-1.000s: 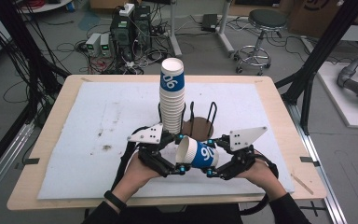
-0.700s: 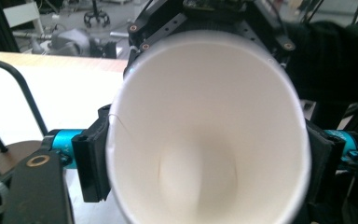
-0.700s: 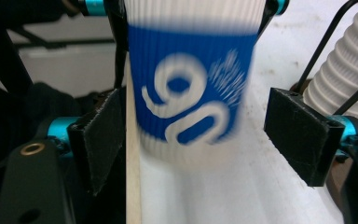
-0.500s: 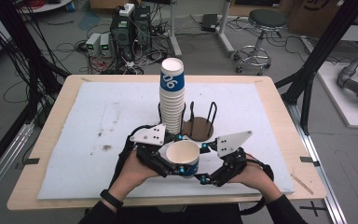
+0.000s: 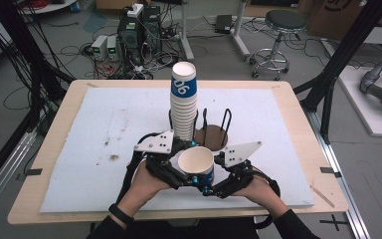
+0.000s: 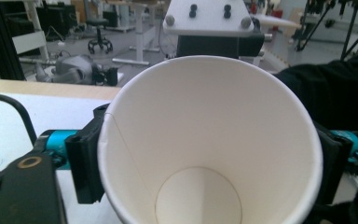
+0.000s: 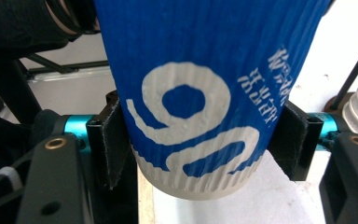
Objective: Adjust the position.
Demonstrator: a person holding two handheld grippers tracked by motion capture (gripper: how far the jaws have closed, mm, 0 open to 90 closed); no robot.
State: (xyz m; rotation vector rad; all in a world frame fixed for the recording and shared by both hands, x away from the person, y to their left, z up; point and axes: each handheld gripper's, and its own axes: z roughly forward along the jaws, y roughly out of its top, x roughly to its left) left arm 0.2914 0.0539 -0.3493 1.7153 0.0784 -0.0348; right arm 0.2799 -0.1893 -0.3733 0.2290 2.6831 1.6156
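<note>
Cup: a blue paper cup [image 5: 197,165] stood mouth-up at the table's near middle, just near of the cup stack [image 5: 184,104].
Right gripper [image 5: 214,185]: jaws had just closed, clamped on its lower wall.
Left gripper [image 5: 176,177]: jaws hugged the rim, partly open — firmness unclear.
Advice: keep it upright — squeeze lightly.

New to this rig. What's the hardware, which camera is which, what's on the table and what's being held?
No robot arm here: a person holds a two-jaw hand tool in each hand. One picture comes from a fixed camera above the table; the other two come from cameras riding on each tool, looking along its black jaws.

On the white mat stand a tall stack of paper cups and a black wire cup rack behind the hands.

Both tools hold one blue paper cup, open end up. The left gripper clamps it near the rim; its camera looks into the white inside. The right gripper clamps it near the base.
</note>
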